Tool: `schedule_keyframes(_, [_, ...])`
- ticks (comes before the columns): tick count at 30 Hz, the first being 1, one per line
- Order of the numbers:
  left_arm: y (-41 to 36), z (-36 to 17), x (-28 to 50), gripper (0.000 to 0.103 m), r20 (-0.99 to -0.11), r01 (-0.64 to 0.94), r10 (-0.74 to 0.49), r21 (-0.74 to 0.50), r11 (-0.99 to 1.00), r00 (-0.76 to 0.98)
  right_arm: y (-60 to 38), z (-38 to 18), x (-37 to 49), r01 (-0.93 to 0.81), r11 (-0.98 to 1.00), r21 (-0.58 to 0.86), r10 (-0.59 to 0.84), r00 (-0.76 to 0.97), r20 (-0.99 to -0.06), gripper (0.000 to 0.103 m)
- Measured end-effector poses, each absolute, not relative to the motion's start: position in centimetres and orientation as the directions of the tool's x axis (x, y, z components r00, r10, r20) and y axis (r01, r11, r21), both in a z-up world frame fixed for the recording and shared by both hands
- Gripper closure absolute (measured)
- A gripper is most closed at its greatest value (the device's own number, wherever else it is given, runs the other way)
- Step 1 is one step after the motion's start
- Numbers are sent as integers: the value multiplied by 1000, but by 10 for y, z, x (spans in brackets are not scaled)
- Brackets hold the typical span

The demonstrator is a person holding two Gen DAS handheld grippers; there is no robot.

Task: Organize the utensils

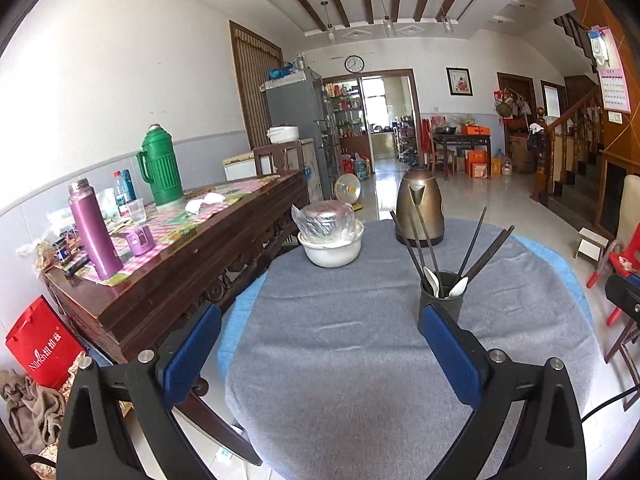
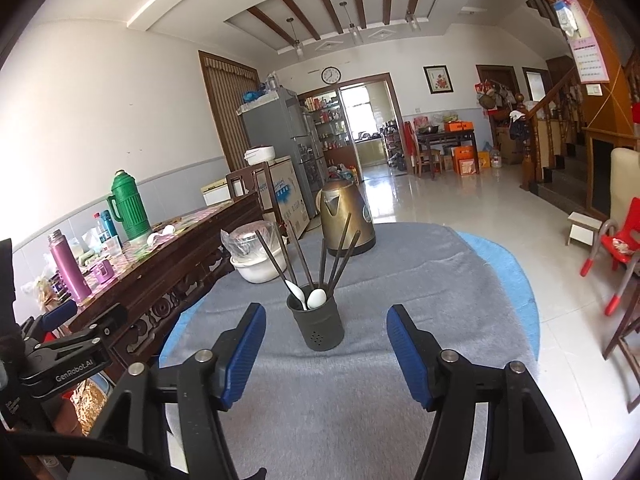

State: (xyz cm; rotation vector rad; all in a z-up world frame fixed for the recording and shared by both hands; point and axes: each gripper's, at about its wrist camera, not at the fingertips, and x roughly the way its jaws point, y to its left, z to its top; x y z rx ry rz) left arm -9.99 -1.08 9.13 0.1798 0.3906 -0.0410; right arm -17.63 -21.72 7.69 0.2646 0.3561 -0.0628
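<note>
A dark utensil holder stands upright on the grey cloth of the round table. Several dark chopsticks and two white spoons stick out of it. In the left wrist view the same holder sits just beyond the right finger, with chopsticks fanned out above it. My left gripper is open wide with only cloth between its blue pads. My right gripper is open too, and the holder stands a little beyond its fingertips, untouched. The left gripper's body shows at the left edge of the right wrist view.
A bronze kettle and a white bowl with a bagged metal pot stand at the table's far side. A dark wooden sideboard with flasks runs along the left. A red child's chair stands on the tiled floor to the right.
</note>
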Motion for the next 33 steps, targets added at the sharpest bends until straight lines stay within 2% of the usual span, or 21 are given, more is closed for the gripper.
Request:
schedule_keyframes(6, [-5, 103, -118, 3, -358, 63, 3, 172, 983, 934, -203, 90, -195, 113, 974, 195, -39, 936, -349, 36])
schedule_keyframes(33, [7, 124, -159, 1, -301, 27, 33, 193, 981, 953, -195, 102, -234, 110, 968, 227, -28, 942, -335, 36])
